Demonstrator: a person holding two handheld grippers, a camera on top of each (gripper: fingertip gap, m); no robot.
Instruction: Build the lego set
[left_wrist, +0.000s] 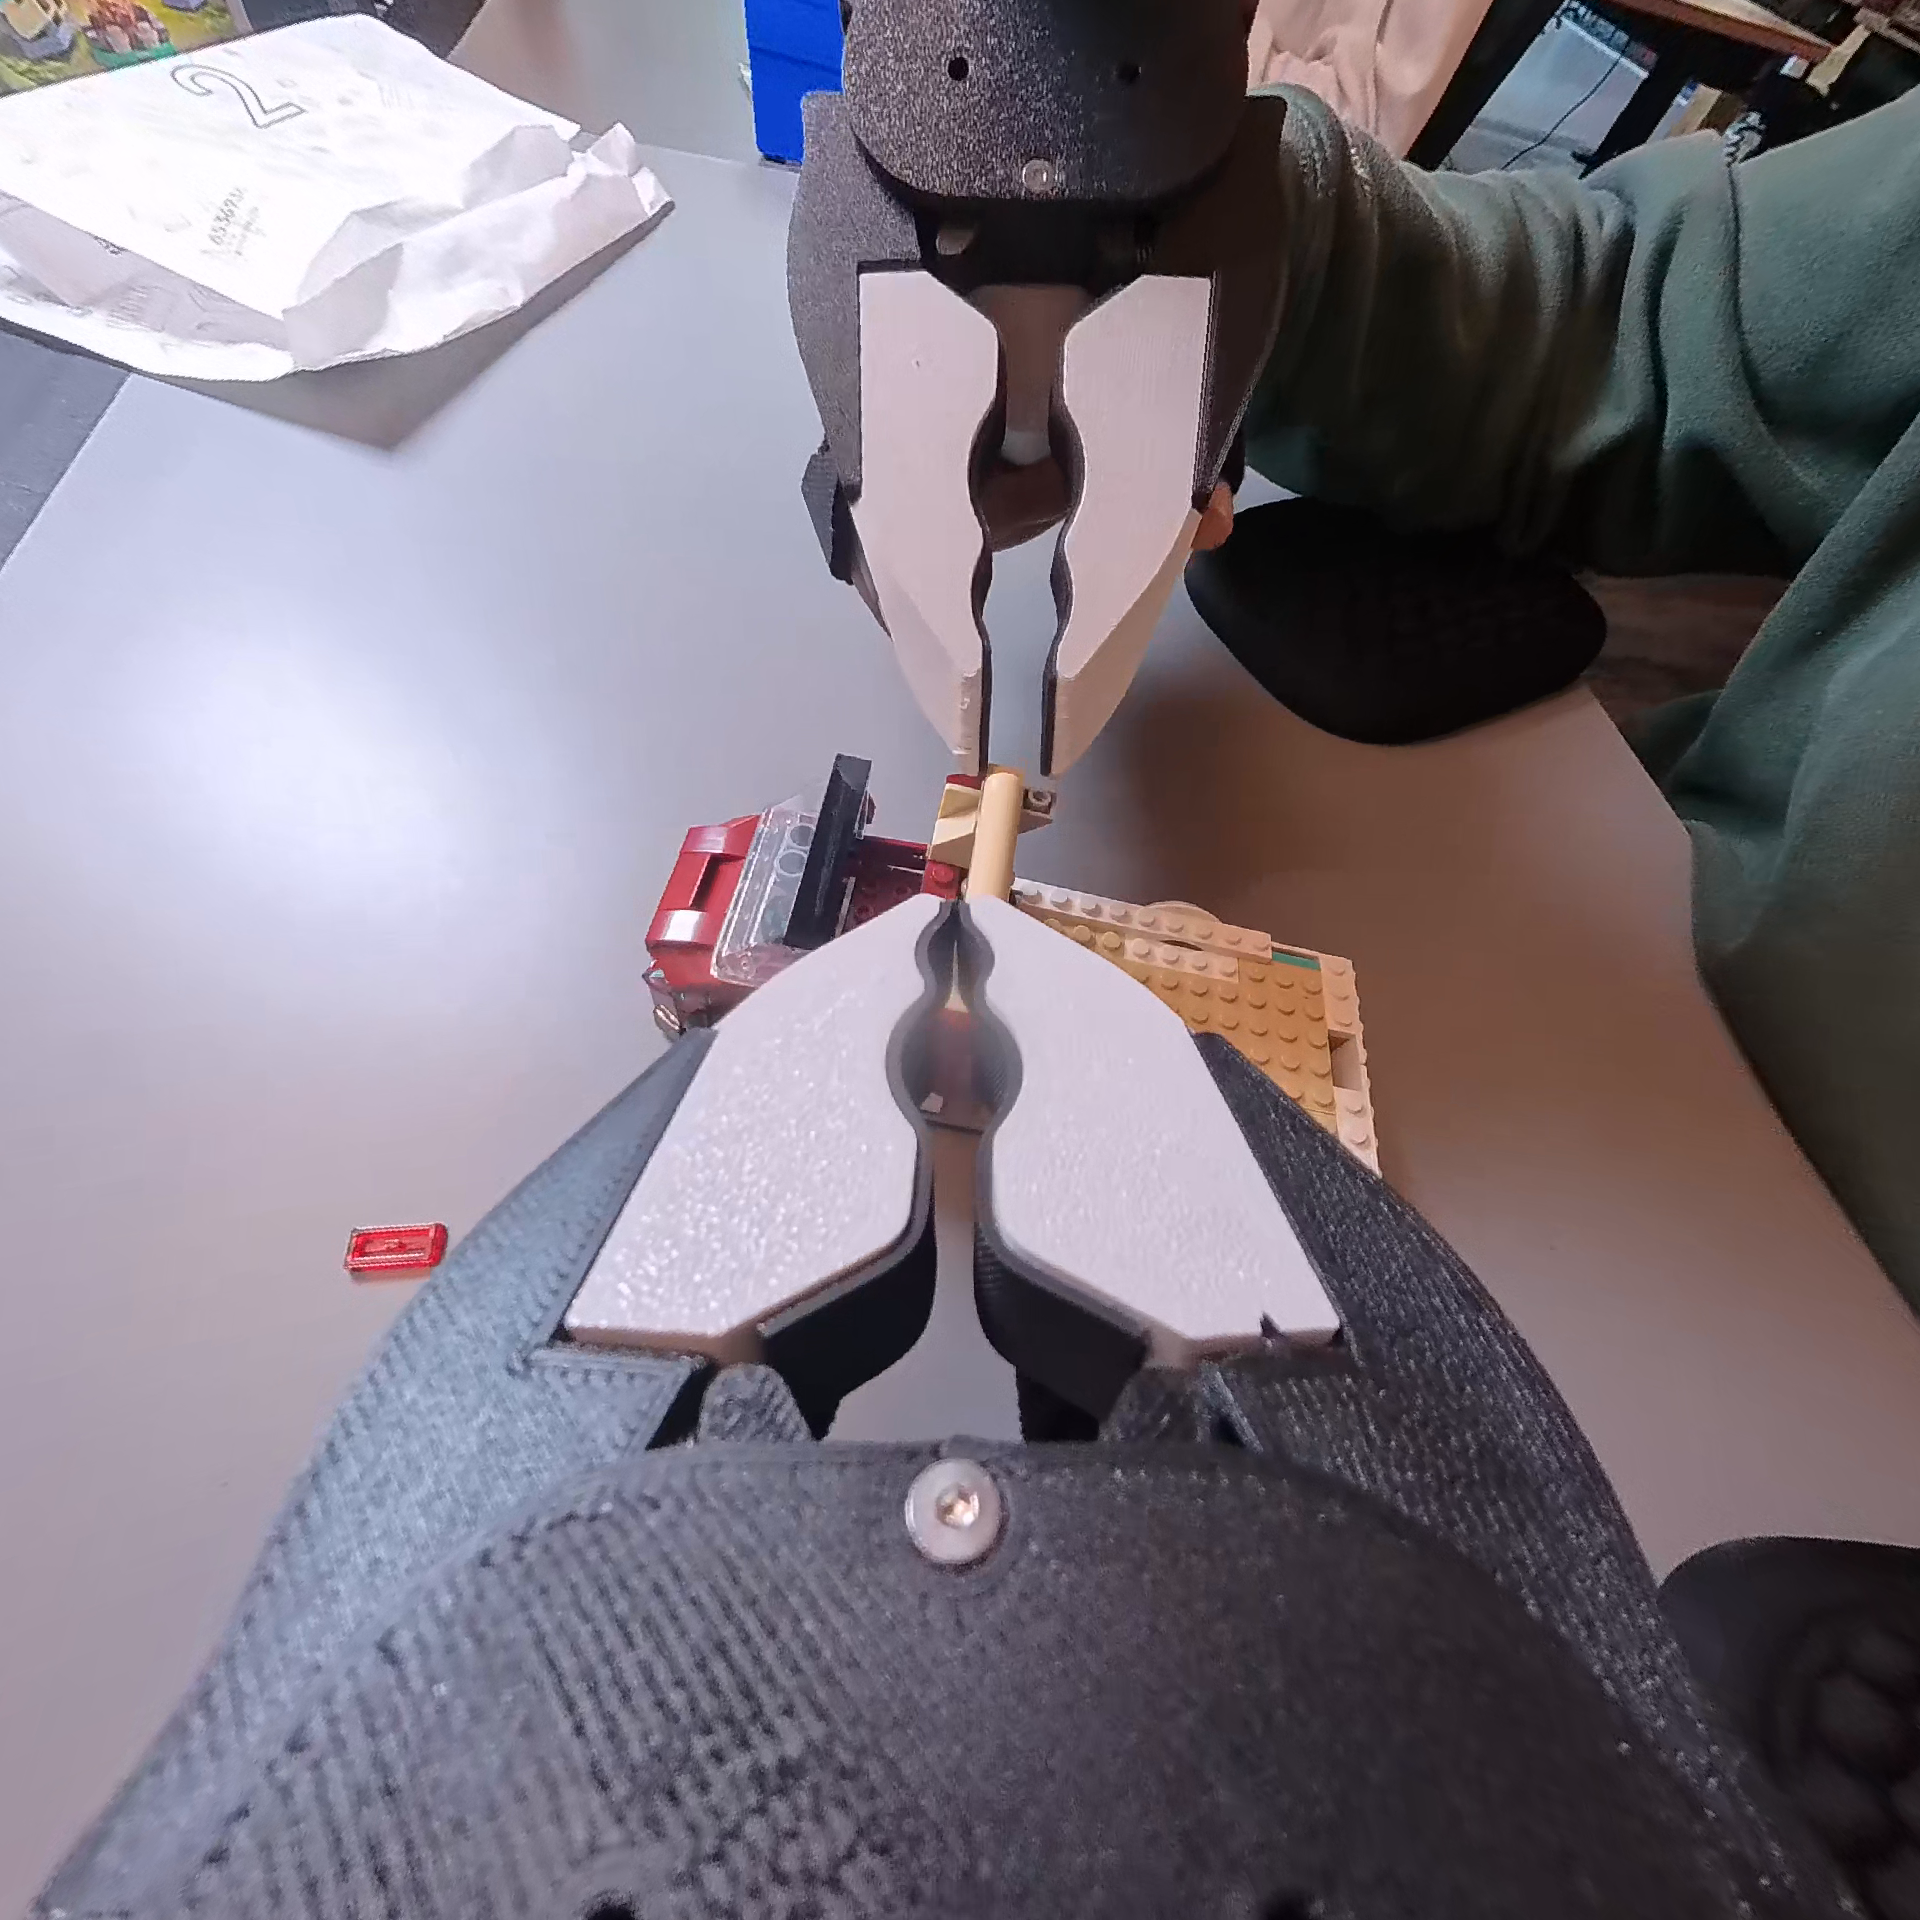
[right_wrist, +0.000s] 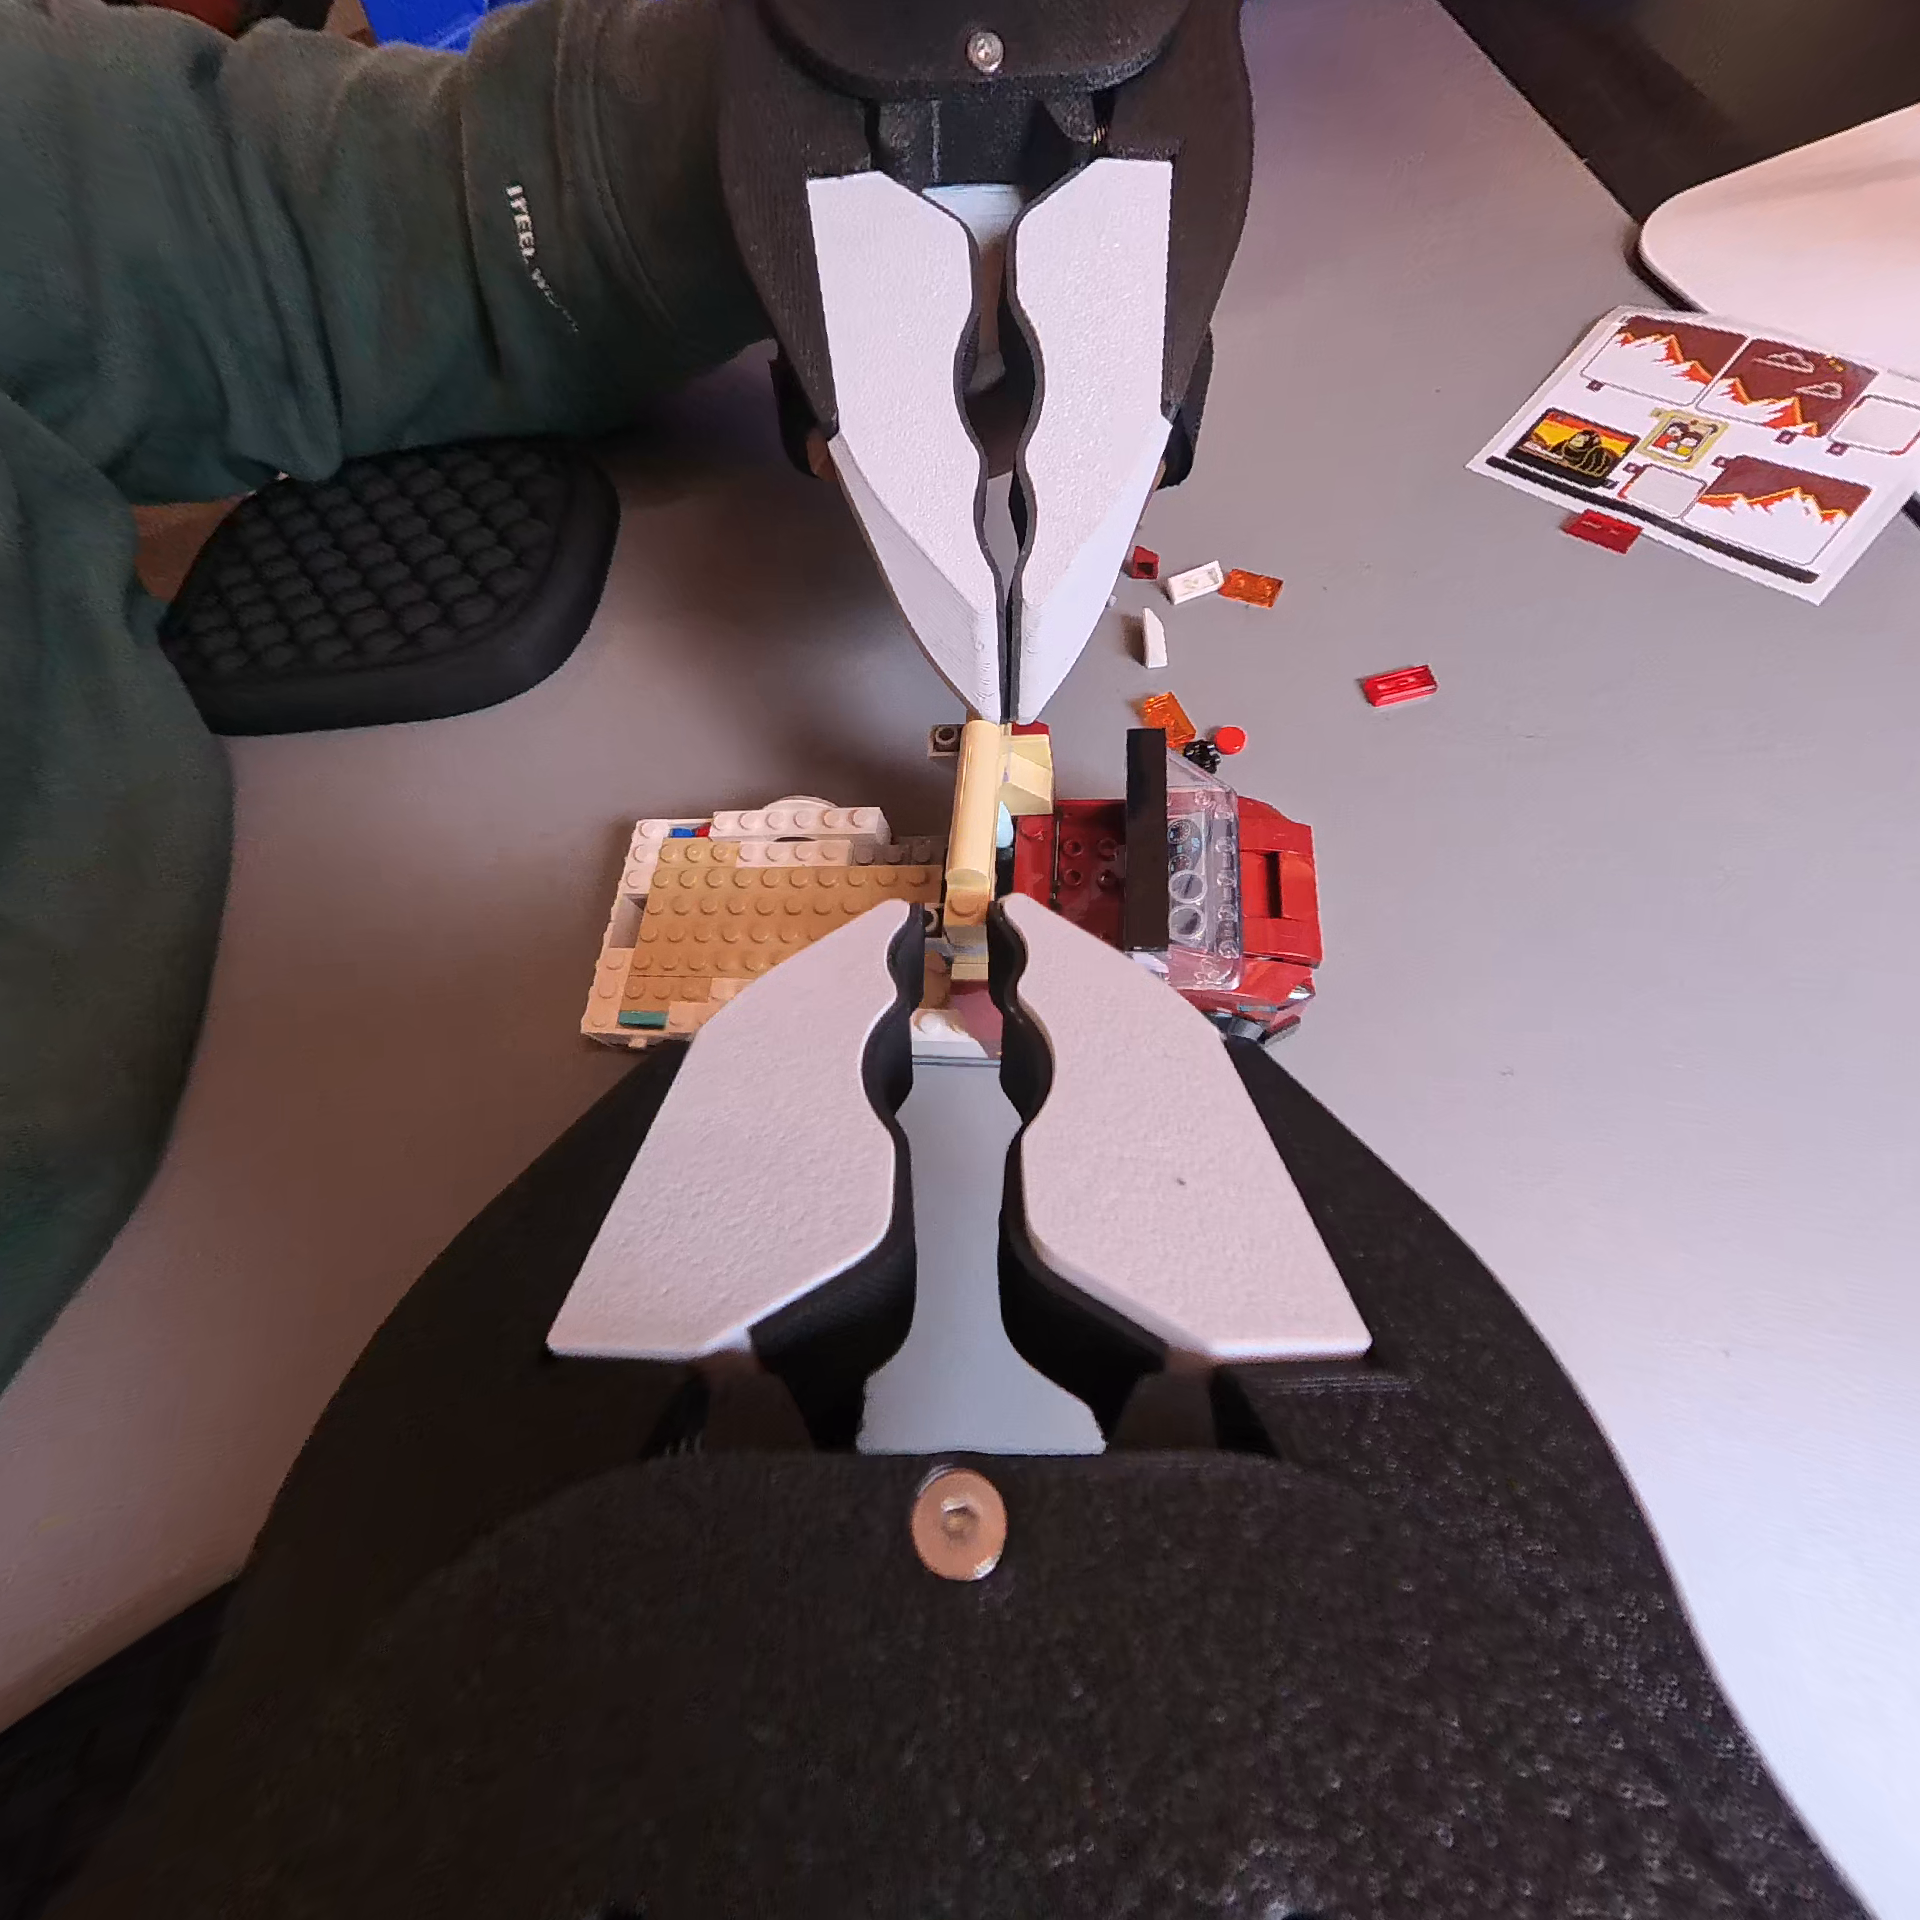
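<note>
Gripping tan bar: left tongs closed, right tongs slightly apart.

On the grey table stood a model truck with a dark red cab and tan studded bed, near scattered red, orange and white pieces and a sticker sheet patterned with maroon and orange mountains, beside a green sleeve.
</note>
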